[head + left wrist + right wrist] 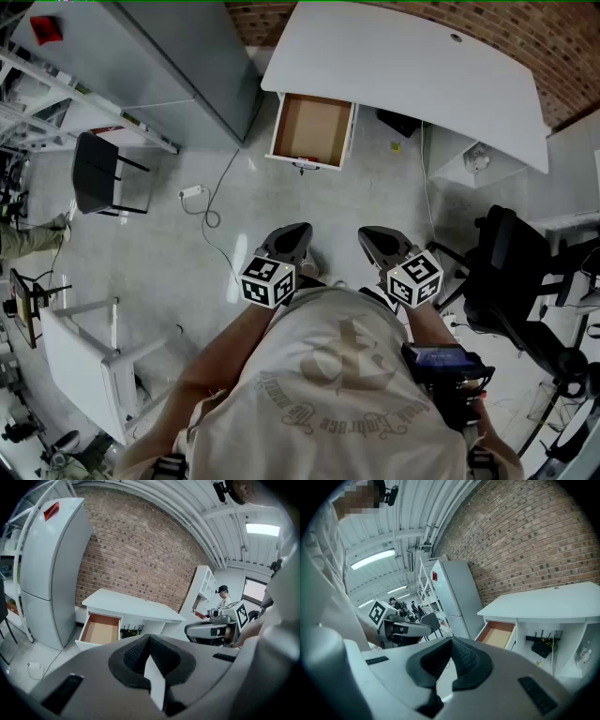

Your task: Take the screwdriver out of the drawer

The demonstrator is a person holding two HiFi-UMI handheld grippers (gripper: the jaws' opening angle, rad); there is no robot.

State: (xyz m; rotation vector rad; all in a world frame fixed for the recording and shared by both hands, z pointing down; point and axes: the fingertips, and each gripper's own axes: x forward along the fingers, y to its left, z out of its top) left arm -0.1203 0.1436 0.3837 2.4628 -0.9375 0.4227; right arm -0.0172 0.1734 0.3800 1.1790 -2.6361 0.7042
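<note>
Screwdriver and its place cannot be told from any view: the drawer (312, 129) is well apart from the cameras, and only a bare brown bottom shows inside it. That drawer stands pulled out from the left end of a white desk (403, 66), its front toward the person. In the left gripper view the drawer (100, 630) shows the same plain brown inside under the desk (131, 606). The right gripper view has the drawer (499, 634) at an angle, with a black router (543, 648) in the open bay just beside it.

Both grippers hover side by side over the pale floor (187, 262), far short of the desk and pointing toward it. The left gripper (298, 230) has its jaws clenched together, dark ribbed pads meeting with nothing between them, as its own view shows (149, 656). The right gripper (372, 236) is likewise closed and empty, its pads pressed together (450, 660). Each carries a cube with square markers (268, 279) near the person's wrists, above a light printed shirt (347, 375).

A grey fridge (169, 56) stands left of the desk against the brick wall (140, 541). A black chair (94, 173) sits farther left, a white cable (211, 202) trails across the floor, and a black office chair (511, 272) stands at the right.
</note>
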